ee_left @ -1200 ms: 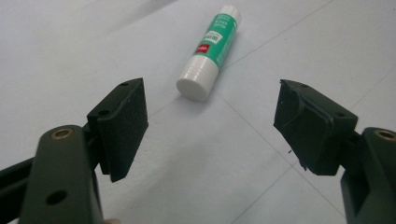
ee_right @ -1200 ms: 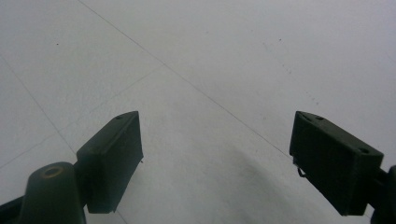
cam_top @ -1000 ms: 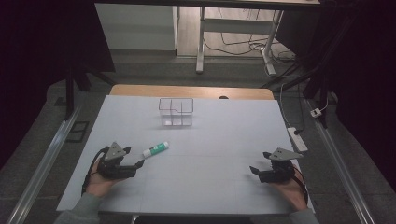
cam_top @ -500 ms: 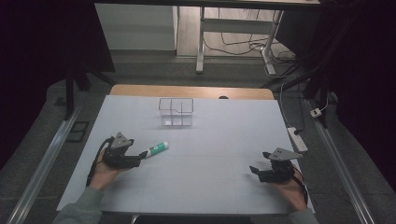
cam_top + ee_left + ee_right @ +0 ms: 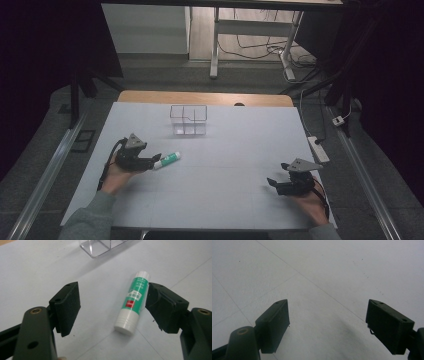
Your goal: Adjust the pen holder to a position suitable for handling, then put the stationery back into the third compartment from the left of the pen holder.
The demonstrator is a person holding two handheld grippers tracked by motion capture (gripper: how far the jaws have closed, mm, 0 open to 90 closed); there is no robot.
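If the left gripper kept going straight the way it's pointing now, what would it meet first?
The glue stick: it lies on the table between the open jaws of the left gripper, close by its right jaw. Beyond it stands the clear organizer, though depth is hard to judge.

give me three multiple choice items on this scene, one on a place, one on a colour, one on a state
1. Where does the glue stick lie?
A. inside the clear box
B. on the table between the open jaws of the left claw
C. beside the right claw

2. What colour is the glue stick's label?
A. green
B. yellow
C. blue

3. How does the right claw stand?
A. shut on the glue stick
B. shut and empty
C. open over bare table

Answers:
1. B, as the left gripper view has the stick flat on the table between the jaws of the left claw, near one jaw, with the clear box farther off.
2. A, since the band between its white ends is green.
3. C, as its jaws stand wide apart with nothing between them.
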